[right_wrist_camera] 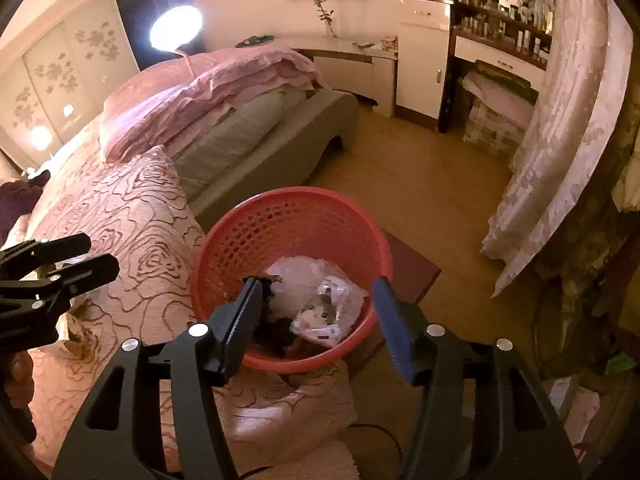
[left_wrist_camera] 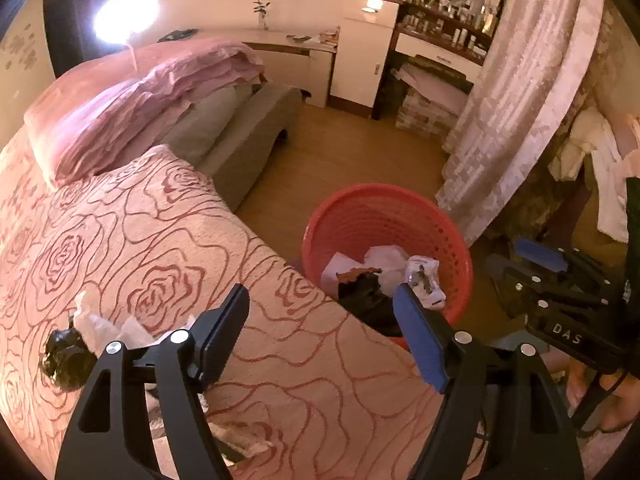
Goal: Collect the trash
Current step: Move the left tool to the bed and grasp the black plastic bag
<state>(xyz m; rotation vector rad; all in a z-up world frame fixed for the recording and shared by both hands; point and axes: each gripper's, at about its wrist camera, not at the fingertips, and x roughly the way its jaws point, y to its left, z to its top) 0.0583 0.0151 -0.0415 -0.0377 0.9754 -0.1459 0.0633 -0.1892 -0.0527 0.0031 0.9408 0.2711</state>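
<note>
Pink pillow (left_wrist_camera: 132, 104) (rose bedspread (left_wrist_camera: 168, 264) beneath)

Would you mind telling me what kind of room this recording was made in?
Almost certainly a bedroom in a home: a bed with a rose-patterned cover, folded pink bedding stacked on it, and a dressing table crowded with bottles by a mirror.

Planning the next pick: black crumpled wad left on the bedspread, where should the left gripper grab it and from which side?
Take the black crumpled wad across its bulging middle, coming down from above. It is a loose lump lying on the flat bedspread, with white tissue right beside it, so keep the left gripper off that side.
</note>
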